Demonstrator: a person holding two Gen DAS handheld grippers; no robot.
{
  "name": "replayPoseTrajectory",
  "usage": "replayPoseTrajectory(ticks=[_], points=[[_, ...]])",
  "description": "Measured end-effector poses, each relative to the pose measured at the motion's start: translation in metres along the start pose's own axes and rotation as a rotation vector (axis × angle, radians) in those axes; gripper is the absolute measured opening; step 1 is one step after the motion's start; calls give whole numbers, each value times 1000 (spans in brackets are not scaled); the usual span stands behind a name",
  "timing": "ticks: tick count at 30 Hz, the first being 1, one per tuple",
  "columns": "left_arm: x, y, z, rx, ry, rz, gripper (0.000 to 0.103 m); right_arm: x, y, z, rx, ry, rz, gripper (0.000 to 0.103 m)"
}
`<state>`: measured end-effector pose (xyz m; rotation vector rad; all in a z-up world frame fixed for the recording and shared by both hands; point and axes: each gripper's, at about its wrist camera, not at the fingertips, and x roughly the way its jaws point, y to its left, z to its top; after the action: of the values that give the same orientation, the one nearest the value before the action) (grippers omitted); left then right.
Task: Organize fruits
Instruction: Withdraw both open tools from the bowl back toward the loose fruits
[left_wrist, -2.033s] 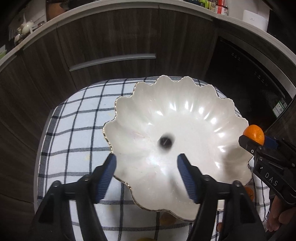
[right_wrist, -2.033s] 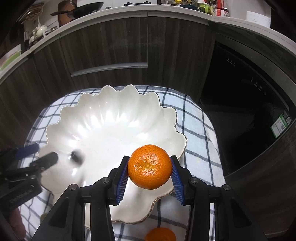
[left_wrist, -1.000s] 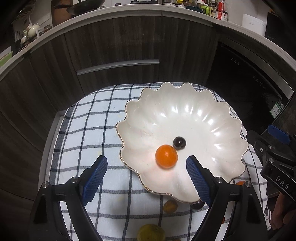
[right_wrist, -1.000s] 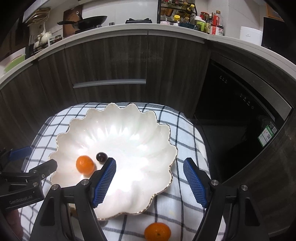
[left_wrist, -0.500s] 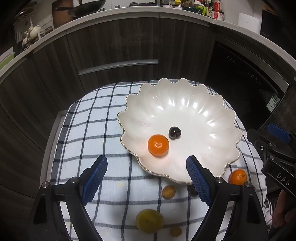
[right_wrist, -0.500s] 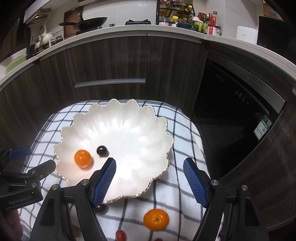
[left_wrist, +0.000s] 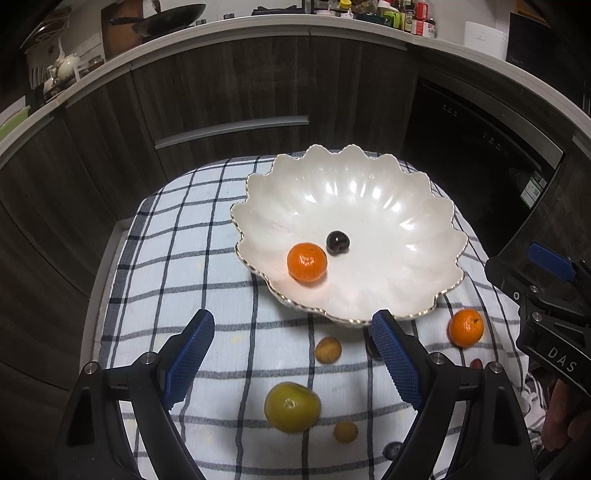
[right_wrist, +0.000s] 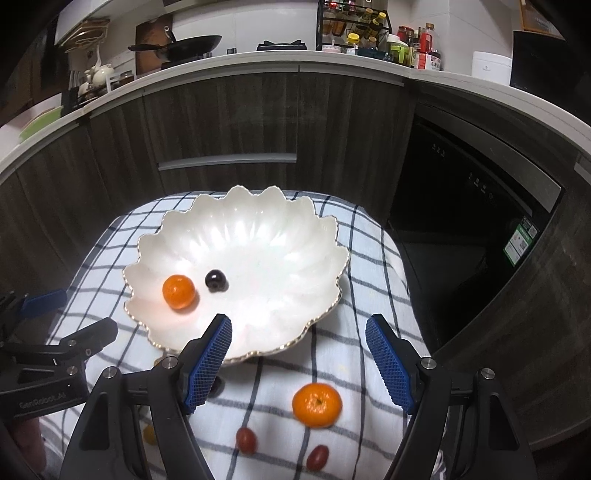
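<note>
A mandarin (left_wrist: 307, 262) and a dark cherry (left_wrist: 337, 242) lie in the scalloped white bowl (left_wrist: 388, 206) at frame centre. Below it on the checked cloth (left_wrist: 177, 240) lie another mandarin (right_wrist: 316, 404), a green citrus (left_wrist: 291, 407) and what look like small tomatoes (right_wrist: 246, 440). The left gripper (left_wrist: 293, 363) and the right gripper (right_wrist: 299, 363) are both spread wide, grasping nothing.

A white scalloped bowl (left_wrist: 388, 206) is sitting ahead of both grippers, holding a mandarin (left_wrist: 307, 262) and a dark cherry (left_wrist: 337, 242); more fruits are lying nearer.
</note>
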<state>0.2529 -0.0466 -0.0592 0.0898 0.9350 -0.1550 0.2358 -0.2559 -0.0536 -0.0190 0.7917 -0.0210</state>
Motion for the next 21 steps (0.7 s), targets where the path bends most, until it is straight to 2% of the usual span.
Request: replayPoseTrajectory(ticks=[21], points=[[-13, -16, -41, 57, -5, -5, 86, -17, -3, -45, 8, 31, -3, 76]])
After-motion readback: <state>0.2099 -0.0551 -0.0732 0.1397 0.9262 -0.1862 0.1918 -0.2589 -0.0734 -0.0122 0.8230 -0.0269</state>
